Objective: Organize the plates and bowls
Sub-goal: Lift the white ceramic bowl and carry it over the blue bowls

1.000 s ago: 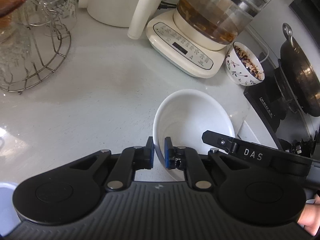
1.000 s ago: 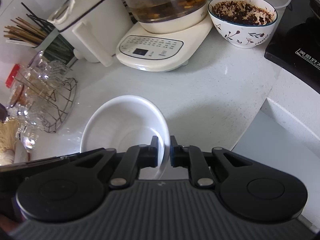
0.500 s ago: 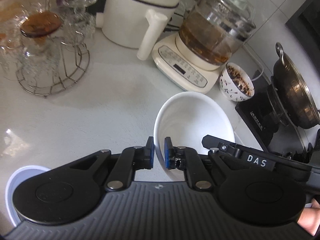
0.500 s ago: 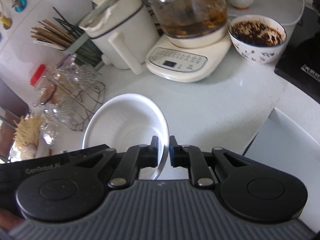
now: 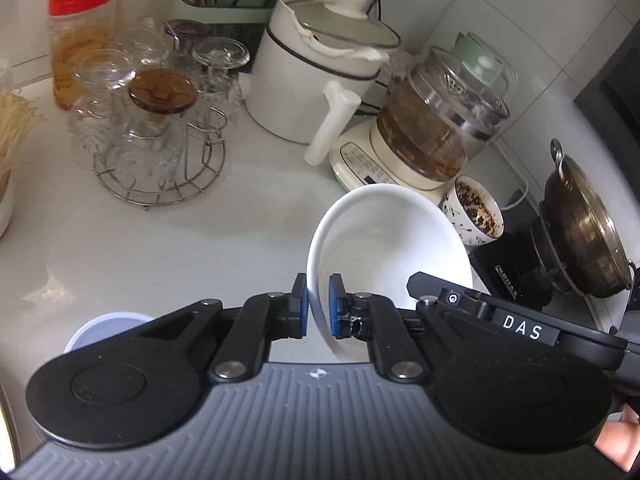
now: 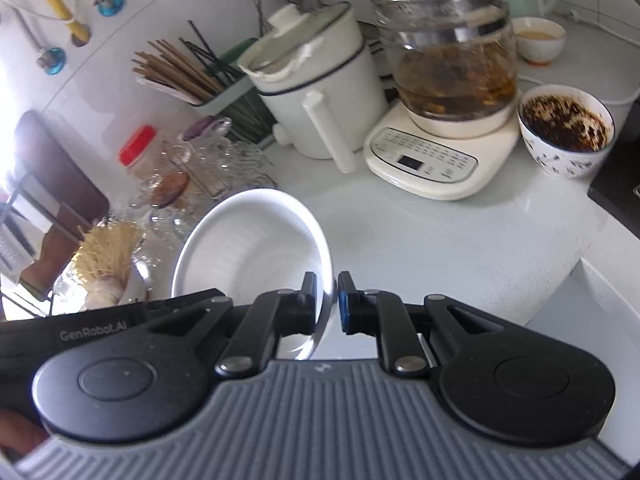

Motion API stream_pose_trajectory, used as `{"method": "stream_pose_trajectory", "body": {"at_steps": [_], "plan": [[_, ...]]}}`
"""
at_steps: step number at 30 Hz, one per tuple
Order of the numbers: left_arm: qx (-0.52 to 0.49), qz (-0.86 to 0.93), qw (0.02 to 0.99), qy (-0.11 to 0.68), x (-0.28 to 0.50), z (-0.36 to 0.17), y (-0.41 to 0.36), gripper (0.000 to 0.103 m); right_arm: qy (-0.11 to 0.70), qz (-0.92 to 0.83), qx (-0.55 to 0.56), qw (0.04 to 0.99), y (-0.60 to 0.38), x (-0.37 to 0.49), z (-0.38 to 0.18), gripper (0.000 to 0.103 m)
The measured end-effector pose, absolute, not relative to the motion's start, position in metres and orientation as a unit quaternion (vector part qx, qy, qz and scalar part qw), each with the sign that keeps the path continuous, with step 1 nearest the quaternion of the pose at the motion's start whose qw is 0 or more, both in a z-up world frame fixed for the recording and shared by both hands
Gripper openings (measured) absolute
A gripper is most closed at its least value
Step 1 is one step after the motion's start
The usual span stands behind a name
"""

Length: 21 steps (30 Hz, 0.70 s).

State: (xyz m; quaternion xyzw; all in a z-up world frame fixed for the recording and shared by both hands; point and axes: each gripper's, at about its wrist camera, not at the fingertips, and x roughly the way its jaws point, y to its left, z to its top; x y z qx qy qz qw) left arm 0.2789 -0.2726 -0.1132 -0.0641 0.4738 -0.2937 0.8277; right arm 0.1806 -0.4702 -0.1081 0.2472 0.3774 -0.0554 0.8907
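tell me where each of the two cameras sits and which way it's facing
Left wrist: rides on the left gripper, looking forward and down over the countertop; its fingers pinch the white bowl at the rim; the right gripper's arm crosses at lower right.
Right wrist: rides on the right gripper, facing the back wall; its fingers pinch the opposite rim; the left gripper's arm crosses at lower left.
Shared: the white bowl, white pot, glass kettle, speckled bowl, glass rack.
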Motion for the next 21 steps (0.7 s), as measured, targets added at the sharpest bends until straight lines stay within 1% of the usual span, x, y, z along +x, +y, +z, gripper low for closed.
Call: {"method": "stream_pose_trajectory", "body": {"at_steps": [13,19,21], "plan": [[-0.092,-0.264,0.864,0.419,0.266,-0.069,-0.233,0.012,0.356,-0.002,0.209,0.911,-0.441,0.190,-0.067,0.014],[-0.136,-0.238,0.865,0.420,0.266,-0.060,-0.198,0.012,0.363,0.036,0.219,0.905,-0.424,0.194,-0.063,0.014],[-0.134,-0.226,0.869,0.419,0.263,-0.060,-0.188,0.012,0.369,0.050,0.215,0.903,-0.414,0.196,-0.064,0.014]]}}
